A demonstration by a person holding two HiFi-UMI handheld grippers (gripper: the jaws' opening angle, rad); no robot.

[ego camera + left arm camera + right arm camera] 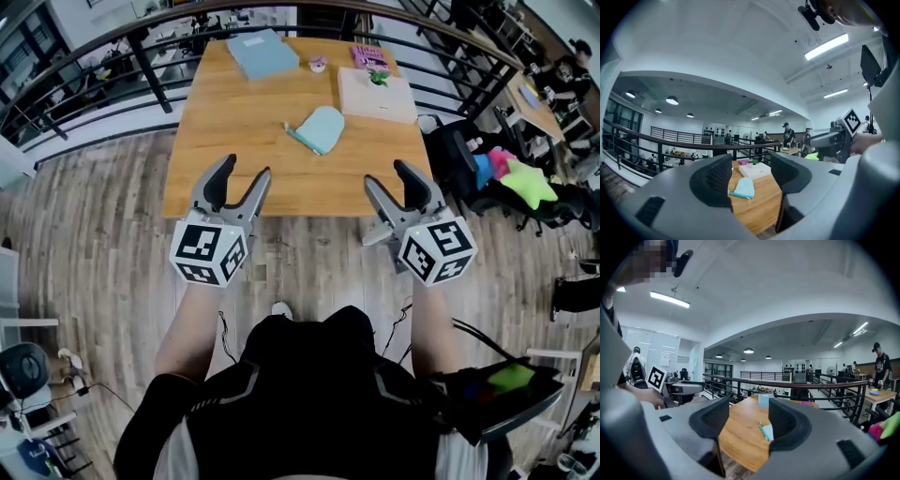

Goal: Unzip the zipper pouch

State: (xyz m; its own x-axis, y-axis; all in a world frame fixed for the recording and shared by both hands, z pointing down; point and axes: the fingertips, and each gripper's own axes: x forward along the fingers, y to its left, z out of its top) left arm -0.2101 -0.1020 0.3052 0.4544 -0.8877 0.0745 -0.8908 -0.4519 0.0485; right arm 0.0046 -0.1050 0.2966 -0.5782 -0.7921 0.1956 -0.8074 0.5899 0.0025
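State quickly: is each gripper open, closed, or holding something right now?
Left gripper: open, holding nothing.
Right gripper: open, holding nothing.

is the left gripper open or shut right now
Open. The left gripper shows its jaws apart in its own view, nothing between them; the zipper pouch lies beyond them on the table.

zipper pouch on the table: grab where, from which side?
Likely from above: the zipper pouch lies flat on the table. Left gripper takes the darker zipper end poking out at its left edge; right gripper pins the rounded body. Which end holds the pull is too small to tell.
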